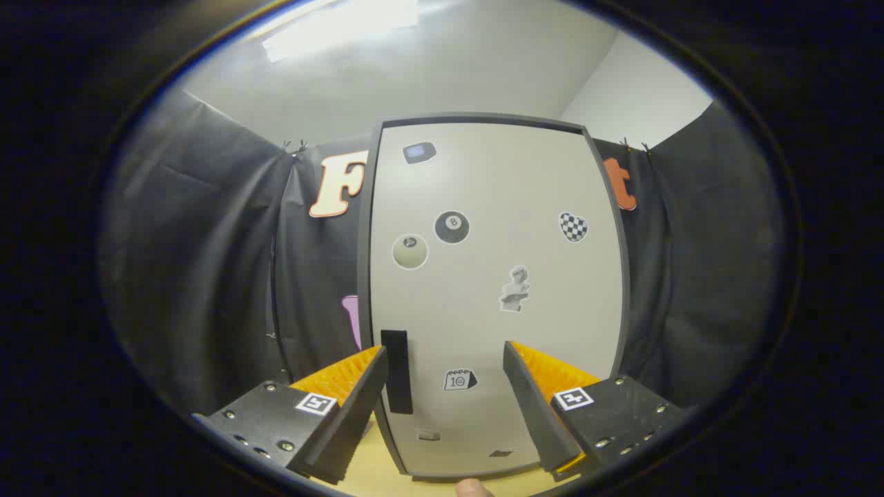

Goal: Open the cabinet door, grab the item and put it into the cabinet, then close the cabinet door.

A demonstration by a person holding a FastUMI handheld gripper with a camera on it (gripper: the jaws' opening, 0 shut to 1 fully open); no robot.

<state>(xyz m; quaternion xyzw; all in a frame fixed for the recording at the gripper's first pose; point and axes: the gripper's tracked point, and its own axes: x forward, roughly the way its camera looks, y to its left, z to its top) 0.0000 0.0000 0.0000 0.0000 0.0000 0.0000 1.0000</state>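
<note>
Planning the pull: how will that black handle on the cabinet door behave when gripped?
The handle looks a rigid, flat bar, so probably stiff. Its smooth face may slip. The closed door should swing rather than tip. The gripper is open, jaws apart, handle by the left one.

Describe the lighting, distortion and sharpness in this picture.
Gripper view: even light from a bright ceiling panel, no hard glare on the cabinet door; fisheye bows the door's edges outward; door stickers look sharp; the open fingers sit ahead of the handle, touching nothing, slightly soft up close.

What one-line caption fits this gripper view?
Open gripper faces the closed cabinet door, its fingers flanking the dark handle near the door's edge.
</note>
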